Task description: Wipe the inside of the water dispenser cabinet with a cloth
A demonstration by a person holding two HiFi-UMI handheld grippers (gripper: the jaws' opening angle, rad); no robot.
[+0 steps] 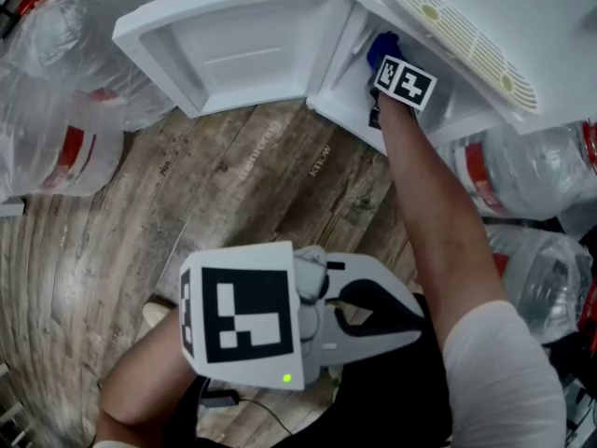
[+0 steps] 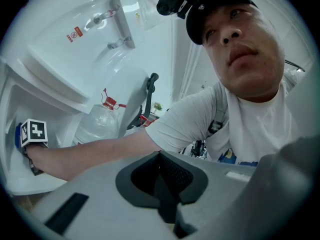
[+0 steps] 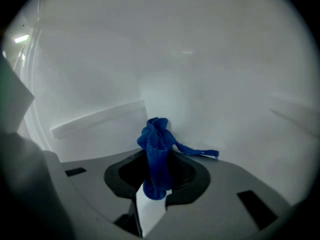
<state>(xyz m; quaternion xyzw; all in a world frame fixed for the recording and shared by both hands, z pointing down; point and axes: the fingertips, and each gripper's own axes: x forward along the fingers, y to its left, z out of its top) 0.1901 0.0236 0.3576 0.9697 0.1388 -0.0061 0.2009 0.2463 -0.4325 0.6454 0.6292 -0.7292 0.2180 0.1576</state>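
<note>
The white dispenser cabinet (image 1: 334, 80) stands with its door (image 1: 244, 47) swung wide to the left. My right gripper (image 1: 381, 63) reaches into the cabinet, shut on a blue cloth (image 1: 381, 45). In the right gripper view the bunched cloth (image 3: 156, 146) sticks up from between the jaws of the right gripper (image 3: 154, 184) and lies against the white inner wall (image 3: 210, 69). My left gripper (image 1: 415, 319) hangs low by my body, shut with nothing in it. The left gripper view shows the closed left gripper (image 2: 162, 186) and, far left, the right gripper (image 2: 30, 134) inside the cabinet.
Big clear water bottles lie around the dispenser, at the left (image 1: 56, 110) and at the right (image 1: 536, 171), (image 1: 546, 283). The dispenser's slotted drip tray (image 1: 466, 35) juts out above the opening. The floor is brown wooden boards (image 1: 233, 175).
</note>
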